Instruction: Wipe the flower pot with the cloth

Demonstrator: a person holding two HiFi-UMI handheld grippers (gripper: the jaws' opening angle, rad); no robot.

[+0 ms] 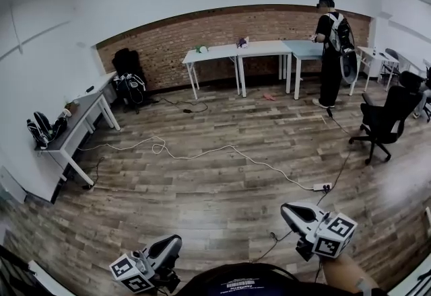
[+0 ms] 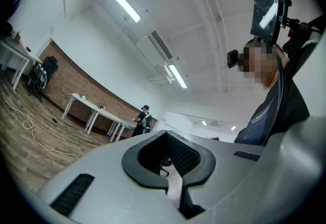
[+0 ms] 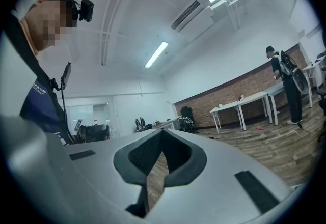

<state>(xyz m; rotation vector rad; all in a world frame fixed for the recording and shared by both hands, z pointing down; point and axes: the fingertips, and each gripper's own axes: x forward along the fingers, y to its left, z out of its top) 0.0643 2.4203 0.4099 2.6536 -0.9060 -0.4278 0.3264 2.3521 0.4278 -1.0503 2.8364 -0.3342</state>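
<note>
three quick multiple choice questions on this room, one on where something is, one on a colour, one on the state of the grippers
1. Where does the standing person stand?
A. at the white tables by the brick wall
B. beside a window
C. on a staircase

2. What colour is the office chair?
A. white
B. black
C. red

3. How are the left gripper and the right gripper?
A. both wide open
B. one shut on a cloth
C. both shut, empty

Answers:
1 A, the person faces the tables along the back wall.
2 B, its seat, back and base are all black.
3 C, in each gripper view the jaws meet with nothing between them.
</note>
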